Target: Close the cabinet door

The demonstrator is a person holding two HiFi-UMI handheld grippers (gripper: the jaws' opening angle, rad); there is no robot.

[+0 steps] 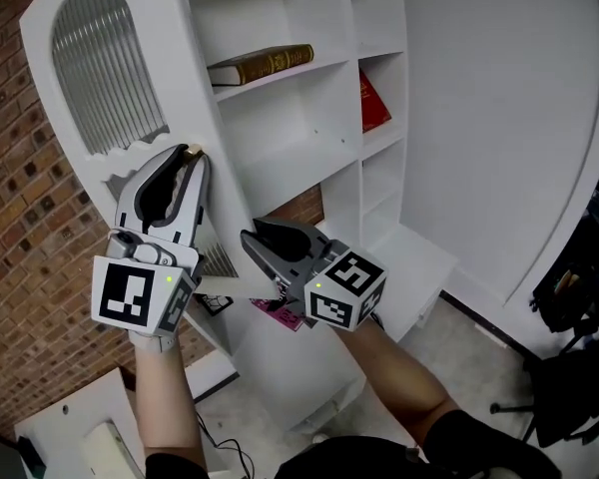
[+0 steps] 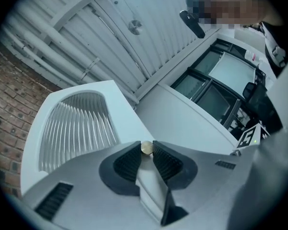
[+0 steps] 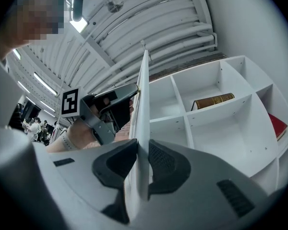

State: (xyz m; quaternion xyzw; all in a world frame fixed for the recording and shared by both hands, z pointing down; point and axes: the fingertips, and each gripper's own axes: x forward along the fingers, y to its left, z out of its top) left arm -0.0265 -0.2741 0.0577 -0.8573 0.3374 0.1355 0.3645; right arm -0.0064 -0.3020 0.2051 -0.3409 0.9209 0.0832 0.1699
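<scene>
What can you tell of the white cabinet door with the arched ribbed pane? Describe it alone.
The white cabinet door looks like painted wood, with an arched ribbed translucent pane and a small brass-coloured knob. It stands open, swung away from the shelves. The left gripper is shut on the knob; the right gripper clamps its free edge.

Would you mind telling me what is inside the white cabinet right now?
A brown book lies flat on one shelf, and a red book sits in a compartment further right. The door covers part of the lower compartments.
</scene>
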